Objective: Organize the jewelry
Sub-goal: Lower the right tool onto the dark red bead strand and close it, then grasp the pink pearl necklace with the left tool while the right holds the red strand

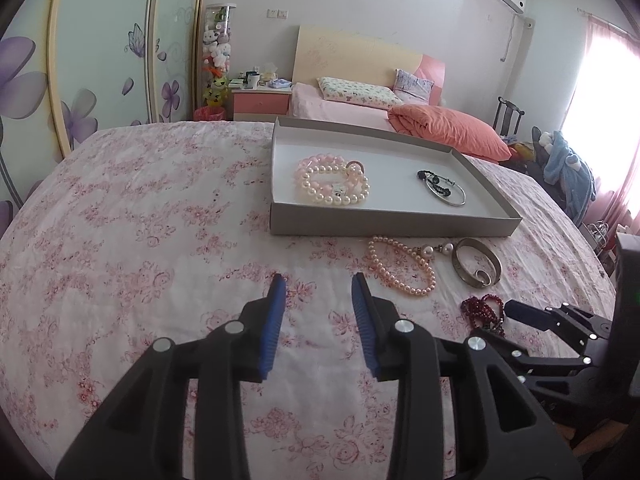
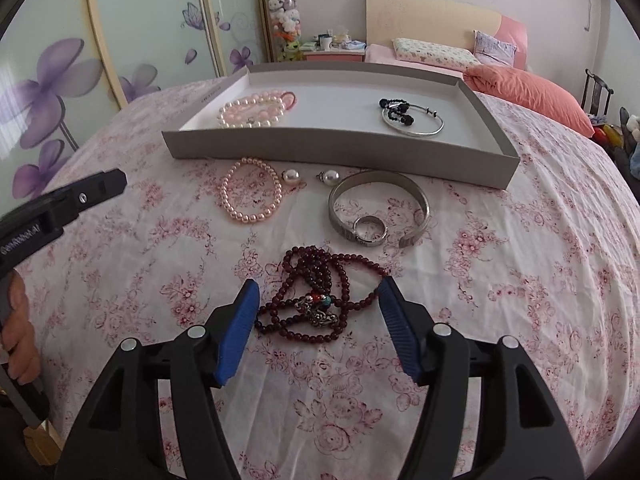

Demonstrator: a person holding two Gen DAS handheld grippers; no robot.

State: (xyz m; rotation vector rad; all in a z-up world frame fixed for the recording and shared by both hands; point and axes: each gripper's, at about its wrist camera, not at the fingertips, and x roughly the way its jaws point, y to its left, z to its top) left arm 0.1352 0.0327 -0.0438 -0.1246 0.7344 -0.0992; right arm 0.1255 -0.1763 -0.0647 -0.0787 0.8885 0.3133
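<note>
Right gripper: my fingers spread wide, straddling the dark red bead necklace on the floral bedspread; nothing pinched
Left gripper: I see its jaws parted over bare cloth, holding nothing
Middle of bedspread: pink pearl bracelet; two pearl earrings; silver bangle with a ring lying inside it
Far edge: grey tray; pearl bracelets left, thin silver bangle right
</note>
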